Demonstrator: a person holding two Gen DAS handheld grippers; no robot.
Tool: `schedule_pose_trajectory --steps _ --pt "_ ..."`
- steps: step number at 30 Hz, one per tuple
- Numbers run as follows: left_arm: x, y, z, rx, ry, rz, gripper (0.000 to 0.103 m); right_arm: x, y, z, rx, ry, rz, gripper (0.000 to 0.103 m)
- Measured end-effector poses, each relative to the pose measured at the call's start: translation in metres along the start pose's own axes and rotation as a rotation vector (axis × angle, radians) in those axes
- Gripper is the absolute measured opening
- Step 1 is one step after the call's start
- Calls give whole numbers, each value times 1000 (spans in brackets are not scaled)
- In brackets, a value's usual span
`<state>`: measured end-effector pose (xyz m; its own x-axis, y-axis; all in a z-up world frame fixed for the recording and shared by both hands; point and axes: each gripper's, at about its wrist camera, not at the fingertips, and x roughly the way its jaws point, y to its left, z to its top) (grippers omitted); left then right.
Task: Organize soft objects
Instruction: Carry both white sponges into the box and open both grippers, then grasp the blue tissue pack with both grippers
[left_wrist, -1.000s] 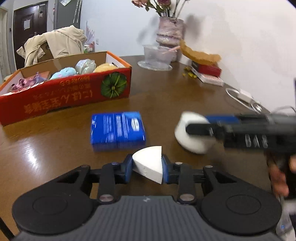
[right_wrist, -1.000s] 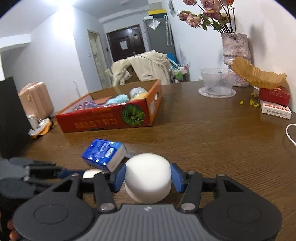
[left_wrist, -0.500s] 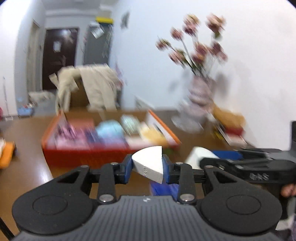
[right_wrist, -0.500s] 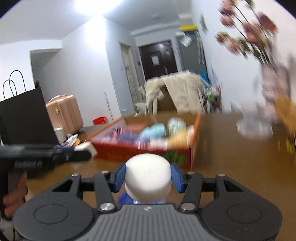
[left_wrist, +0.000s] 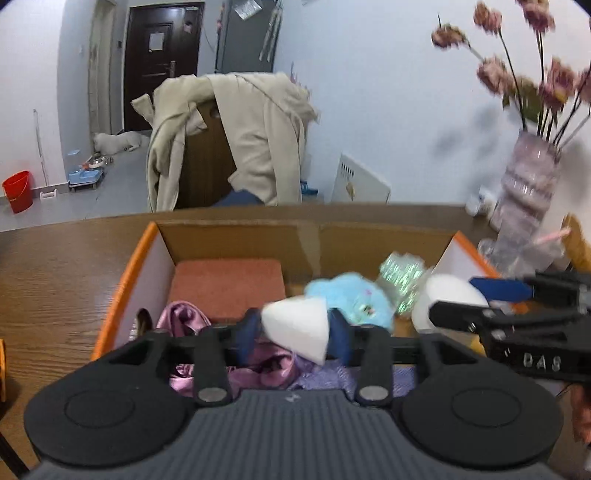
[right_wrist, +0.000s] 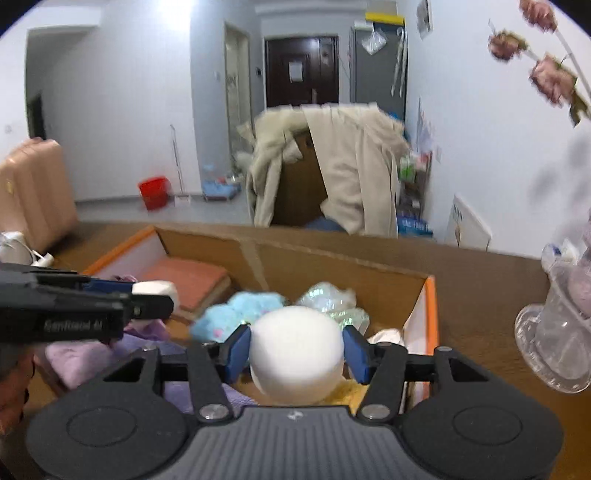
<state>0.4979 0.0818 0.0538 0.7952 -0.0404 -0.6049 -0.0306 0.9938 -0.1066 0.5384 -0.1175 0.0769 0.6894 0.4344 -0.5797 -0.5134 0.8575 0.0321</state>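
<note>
My left gripper (left_wrist: 295, 334) is shut on a white wedge-shaped sponge (left_wrist: 299, 328) and holds it over the open orange-rimmed cardboard box (left_wrist: 236, 240). My right gripper (right_wrist: 295, 349) is shut on a round white sponge (right_wrist: 295, 354), also above the box (right_wrist: 332, 258). The right gripper with its round sponge (left_wrist: 448, 299) shows at the right of the left wrist view. The left gripper with its wedge (right_wrist: 153, 288) shows at the left of the right wrist view. In the box lie a blue plush (left_wrist: 351, 295), an orange pad (left_wrist: 227, 284), pink cloth (left_wrist: 184, 314) and a shiny wrapped item (left_wrist: 402, 273).
The box stands on a brown wooden table (left_wrist: 62, 273). A vase of flowers (left_wrist: 524, 199) and a clear plastic cup (right_wrist: 557, 339) stand to the right of the box. A chair draped with a beige coat (left_wrist: 236, 136) is behind the table.
Both grippers have risen from the table near the blue pack and moved forward over the box, each still holding its sponge.
</note>
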Motion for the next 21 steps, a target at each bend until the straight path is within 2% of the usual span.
schedule_pose_trajectory --steps 1,3,5,9,16,19,21 --pt "-1 0 -5 -1 -9 11 73 4 -2 0 10 11 25 62" --pt "-6 3 -8 -9 -19 2 75 4 -6 -2 39 7 71 71" --pt "-12 6 -7 -24 -28 -11 75 -3 -11 0 65 -3 74 74" --pt "-36 1 3 -17 -61 10 75 -33 -22 9 99 -49 50 75" --pt "-130 -19 14 18 -188 8 79 -139 -22 20 73 -188 5 79" --pt "-170 -31 1 42 -235 7 83 -180 -15 9 59 -229 -1 82" --pt "-195 -40 -19 77 -256 21 89 -204 -9 -10 51 -260 -21 87"
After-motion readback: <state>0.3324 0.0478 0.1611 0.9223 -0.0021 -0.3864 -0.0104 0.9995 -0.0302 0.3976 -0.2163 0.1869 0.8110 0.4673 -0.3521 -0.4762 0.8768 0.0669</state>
